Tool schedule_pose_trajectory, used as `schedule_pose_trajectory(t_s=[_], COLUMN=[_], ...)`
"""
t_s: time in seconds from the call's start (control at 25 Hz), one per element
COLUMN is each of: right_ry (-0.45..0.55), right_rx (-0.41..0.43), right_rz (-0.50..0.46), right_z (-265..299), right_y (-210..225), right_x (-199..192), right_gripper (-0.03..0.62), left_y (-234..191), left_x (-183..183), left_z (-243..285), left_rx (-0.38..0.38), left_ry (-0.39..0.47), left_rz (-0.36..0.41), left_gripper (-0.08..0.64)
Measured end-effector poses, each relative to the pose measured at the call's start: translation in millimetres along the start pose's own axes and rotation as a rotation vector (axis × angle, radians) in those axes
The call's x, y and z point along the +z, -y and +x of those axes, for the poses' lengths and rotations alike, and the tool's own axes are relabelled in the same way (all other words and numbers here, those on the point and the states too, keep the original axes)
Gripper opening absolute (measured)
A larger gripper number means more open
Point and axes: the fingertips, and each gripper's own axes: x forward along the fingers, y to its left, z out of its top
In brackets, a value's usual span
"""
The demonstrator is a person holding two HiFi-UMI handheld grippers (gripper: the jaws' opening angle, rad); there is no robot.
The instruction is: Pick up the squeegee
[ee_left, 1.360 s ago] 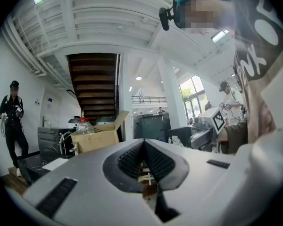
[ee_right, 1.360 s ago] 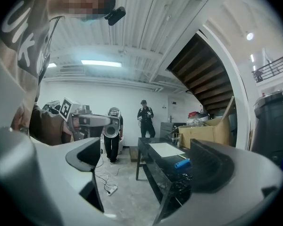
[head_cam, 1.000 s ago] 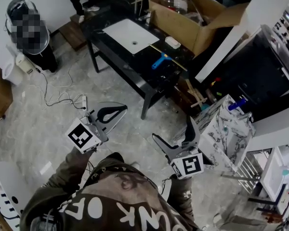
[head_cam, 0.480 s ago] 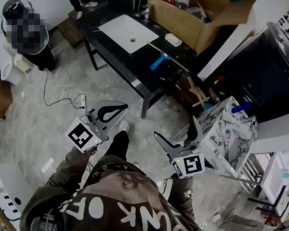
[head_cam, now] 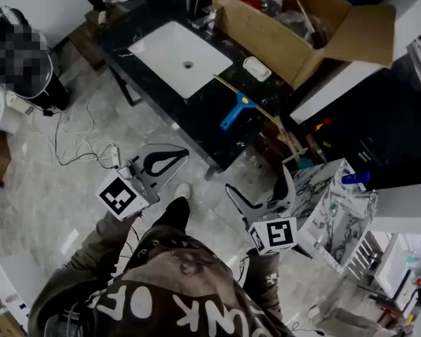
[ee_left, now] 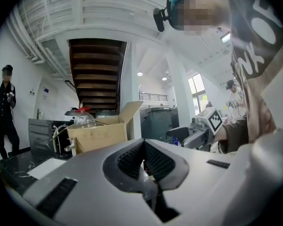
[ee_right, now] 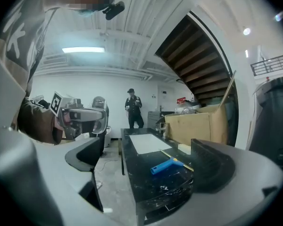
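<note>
Ahead of the right gripper a black tabletop stands on grey mottled floor; a dark staircase climbs beyond.

We read white print on shirt, behind both grippers in head view: "OF" behind left gripper, "UNK" toward right gripper. Letter before "UNK" unclear to us. Left gripper view, up right of jaws: same print, "NK" plus part of "O". Right gripper view, up left of jaws: part of "K". Left marker and right marker on gripper cubes: black-and-white square codes. Box beyond left jaws: print too faint for us.
</note>
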Motion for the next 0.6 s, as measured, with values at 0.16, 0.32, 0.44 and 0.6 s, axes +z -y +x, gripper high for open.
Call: schedule_pose_trajectory(t_s=[0.16, 0.32, 0.44, 0.6], right_ry=[-0.071, -0.148, -0.205, -0.301], right_rx=[-0.053, -0.092, -0.119, -0.174], right_rz=[0.065, 0.116, 0.158, 0.233], right_z=[52, 98, 130, 168], right_y=[27, 48, 61, 82], right_x=[-13, -32, -49, -78], right_gripper=[0.584, 0.583, 0.583, 0.583], left_y=[-46, -76, -96, -119], left_x=[-4, -12, -17, -25], left_z=[18, 30, 37, 44], left_rx=[-0.025, -0.054, -0.066, -0.083], left_ry=[-0.004, -0.019, -0.013, -0.015], left_rz=[-0.019, -0.028, -0.052, -0.076], left_gripper=[0.003, 0.003, 0.003, 0.003])
